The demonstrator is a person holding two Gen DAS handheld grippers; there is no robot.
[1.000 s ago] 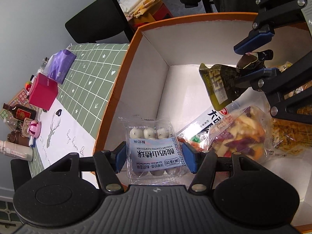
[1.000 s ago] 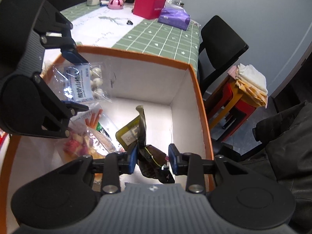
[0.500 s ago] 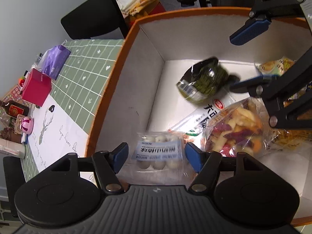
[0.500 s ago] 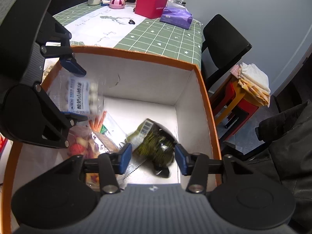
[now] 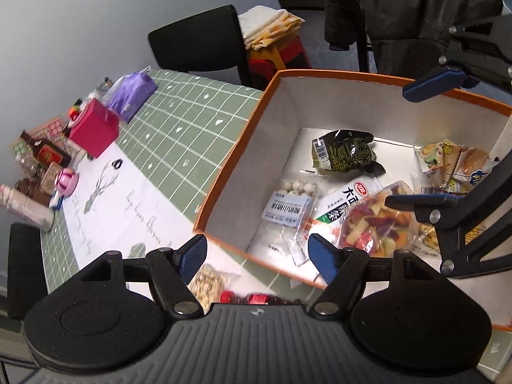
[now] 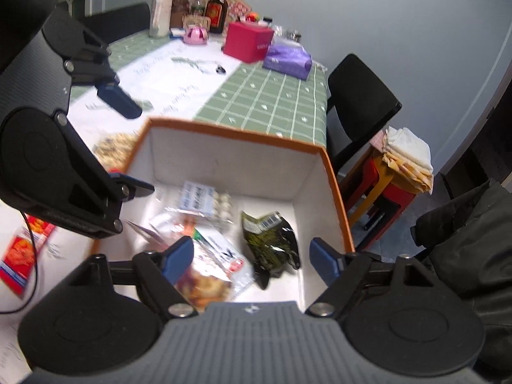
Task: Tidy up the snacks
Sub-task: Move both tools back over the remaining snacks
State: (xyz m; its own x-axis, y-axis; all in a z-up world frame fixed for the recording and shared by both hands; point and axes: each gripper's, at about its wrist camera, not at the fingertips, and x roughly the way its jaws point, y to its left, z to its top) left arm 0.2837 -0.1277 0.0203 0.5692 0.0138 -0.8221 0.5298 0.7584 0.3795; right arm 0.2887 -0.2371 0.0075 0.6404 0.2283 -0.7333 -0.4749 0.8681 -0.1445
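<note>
An orange box (image 5: 224,176) with white walls holds several snacks. A clear pack of white yoghurt balls (image 5: 289,203) lies flat on its floor, and a dark green packet (image 5: 344,155) lies beside it near the far corner. My left gripper (image 5: 257,252) hangs above the box's near rim, its jaws opening with nothing between them. In the right wrist view my right gripper (image 6: 251,257) is above the green packet (image 6: 272,240), jaws opening and empty. A bag of mixed vegetable chips (image 5: 374,220) and a yellow bag (image 5: 454,166) also lie inside.
Outside the box, a bag of nuts (image 5: 208,280) and a red-orange packet (image 6: 22,256) lie on the green checked tablecloth (image 5: 179,134). A red box (image 5: 94,128), a purple pack (image 5: 132,94) and bottles (image 6: 216,8) stand at the far end. A black chair (image 6: 358,102) and a red stool (image 6: 390,188) are beside the table.
My left gripper let go of the yoghurt-ball pack and my right let go of the green packet; both dropped to the box floor. Both grippers opened wider, rose and drew back.
</note>
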